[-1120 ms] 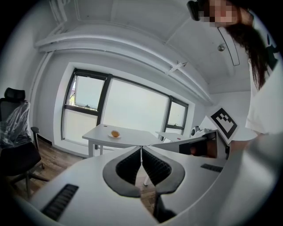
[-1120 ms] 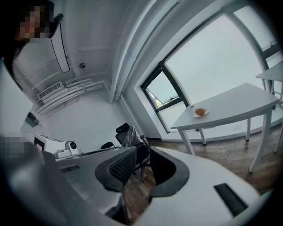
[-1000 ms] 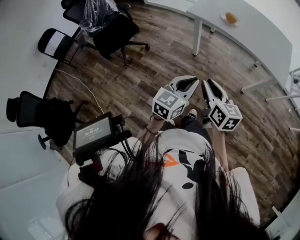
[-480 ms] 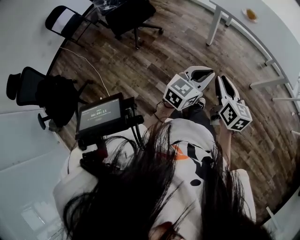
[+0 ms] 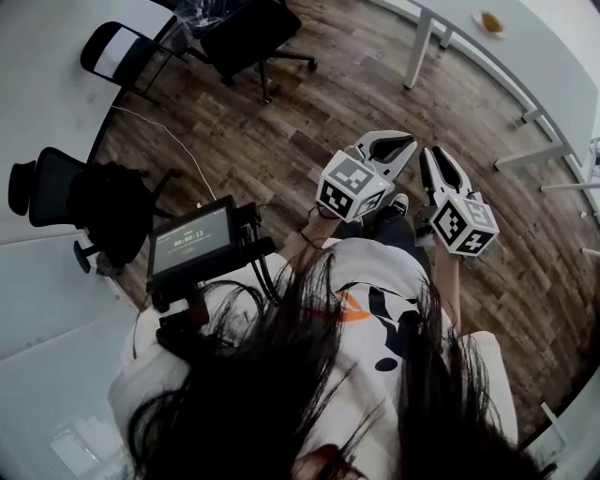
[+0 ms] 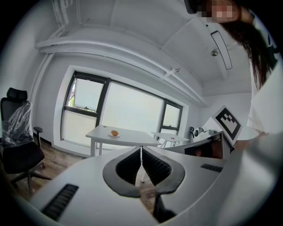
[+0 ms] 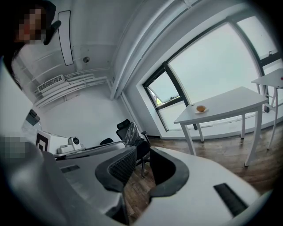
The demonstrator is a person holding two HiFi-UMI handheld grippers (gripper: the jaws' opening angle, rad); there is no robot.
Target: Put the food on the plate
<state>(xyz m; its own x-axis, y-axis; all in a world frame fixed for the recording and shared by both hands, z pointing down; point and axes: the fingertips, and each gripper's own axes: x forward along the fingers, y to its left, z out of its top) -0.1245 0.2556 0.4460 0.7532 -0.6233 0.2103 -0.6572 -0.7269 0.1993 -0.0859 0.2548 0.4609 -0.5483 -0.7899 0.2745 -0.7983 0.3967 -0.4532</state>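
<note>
Wood planks of the floor separate the person from the white tabletop at the far right. There the food, a small orange-brown piece, lies on a small plate, well apart from both tools.

The left tool and the right tool are held side by side in front of the person's body and point toward the far right. Each tool's jaws are closed tip to tip, with nothing between them.

Only the head view shows the small screen mounted at the person's chest on the left, and the black office chairs on the far side of the floor. The left gripper view looks level at the food, near the tabletop's left end, with a wide window behind it. The right gripper view adds a chair wrapped in plastic at the left of the tabletop.
</note>
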